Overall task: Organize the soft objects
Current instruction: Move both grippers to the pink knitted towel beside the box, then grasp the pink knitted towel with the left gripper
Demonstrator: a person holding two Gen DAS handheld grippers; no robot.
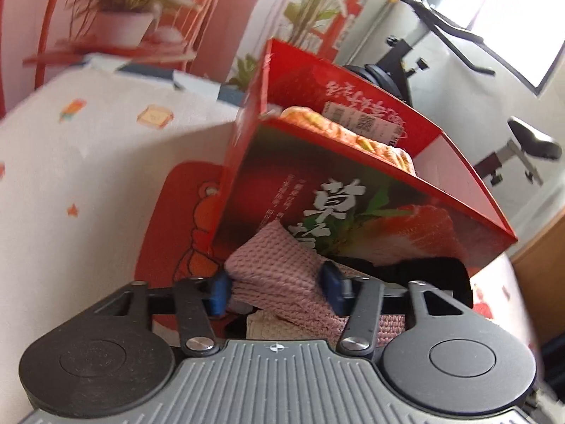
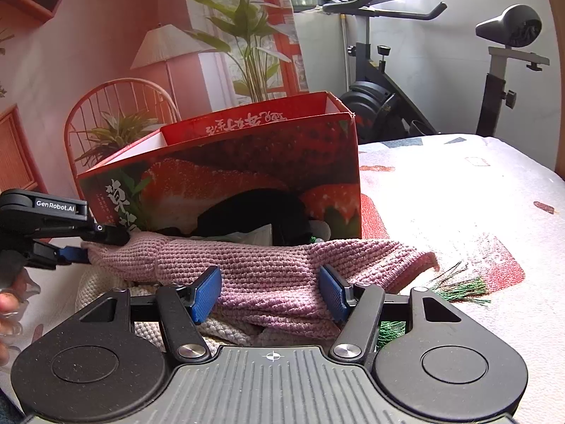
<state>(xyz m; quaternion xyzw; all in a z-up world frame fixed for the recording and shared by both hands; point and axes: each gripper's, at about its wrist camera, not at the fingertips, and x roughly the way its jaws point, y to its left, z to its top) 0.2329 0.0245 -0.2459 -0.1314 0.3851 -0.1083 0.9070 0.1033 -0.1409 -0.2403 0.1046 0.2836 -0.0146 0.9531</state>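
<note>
Both grippers are engaged on one pink knitted cloth (image 2: 268,265). Left gripper (image 1: 275,288) has its blue pads on either side of a bunched fold of the cloth, apparently pinching it. Right gripper (image 2: 270,293) likewise has its pads pressed against a gathered section, and the fabric bulges between them, so I judge it clamped on the cloth. From the right wrist view, the left gripper's fingers (image 2: 76,254) hold the cloth's far left end, well off to the left of the right gripper.

Location: the cloth lies stretched just ahead of both tools, draped over a cream knitted item (image 2: 229,332) beneath it, directly in front of the red strawberry box (image 2: 247,162). A black soft item (image 2: 254,212) sits between cloth and box wall. Inside the box, an orange-yellow textile (image 1: 339,130) shows above the rim (seen from the left wrist view only).

Handling assessment: the cloth appears light, limp and loosely knitted. It will sag between the two holds and may snag on finger edges. Gripping bunched folds rather than a single edge is the sounder hold. Green tinsel strands (image 2: 459,288) lie to the right of the right gripper and could catch in the weave.
</note>
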